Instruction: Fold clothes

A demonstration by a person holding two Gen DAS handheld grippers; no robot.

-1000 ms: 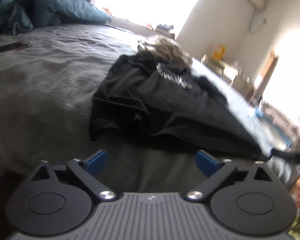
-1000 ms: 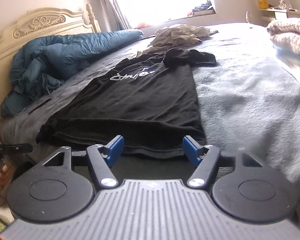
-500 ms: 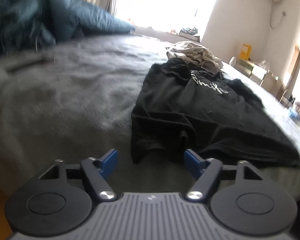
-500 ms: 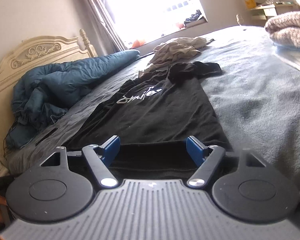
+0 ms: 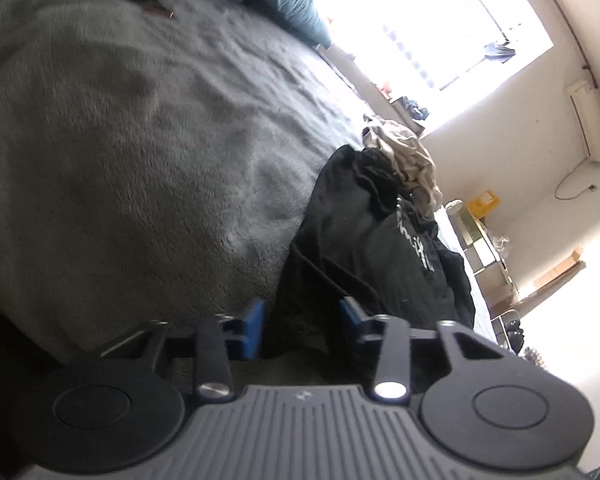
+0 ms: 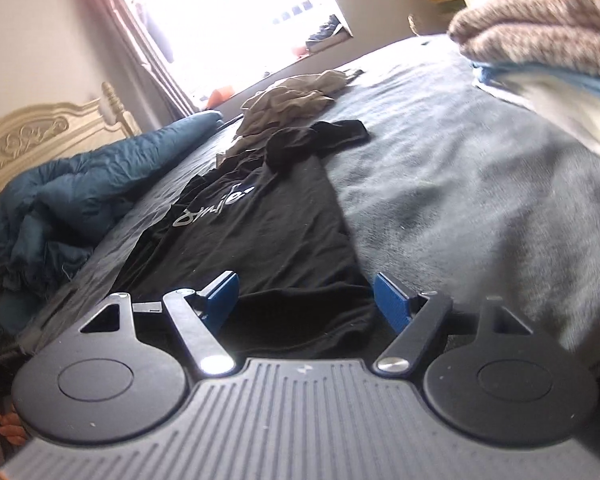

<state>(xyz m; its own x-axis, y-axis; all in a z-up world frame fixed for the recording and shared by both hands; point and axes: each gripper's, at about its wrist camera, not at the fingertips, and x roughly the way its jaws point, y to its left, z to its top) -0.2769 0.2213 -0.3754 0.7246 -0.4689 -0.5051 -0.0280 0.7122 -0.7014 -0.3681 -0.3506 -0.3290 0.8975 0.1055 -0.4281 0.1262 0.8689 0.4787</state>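
Observation:
A black T-shirt (image 6: 260, 236) with white lettering lies spread on the grey bed, its hem toward me. My right gripper (image 6: 306, 298) is open, its blue pads on either side of the hem's right part, with black cloth lying between them. In the tilted left wrist view the same black T-shirt (image 5: 364, 248) runs away from my left gripper (image 5: 302, 328), which is open with the shirt's left hem corner between its blue pads. Neither gripper has closed on the cloth.
A crumpled beige garment (image 6: 296, 98) lies beyond the shirt's collar. A blue duvet (image 6: 80, 196) is heaped by the cream headboard (image 6: 40, 140). Folded knitwear and cloth (image 6: 548, 36) are stacked at the right. Grey blanket (image 5: 132, 152) stretches left of the shirt.
Both grippers have moved forward onto the shirt's hem, so black cloth now lies between their pads. The left gripper has rolled sideways and its pads have narrowed.

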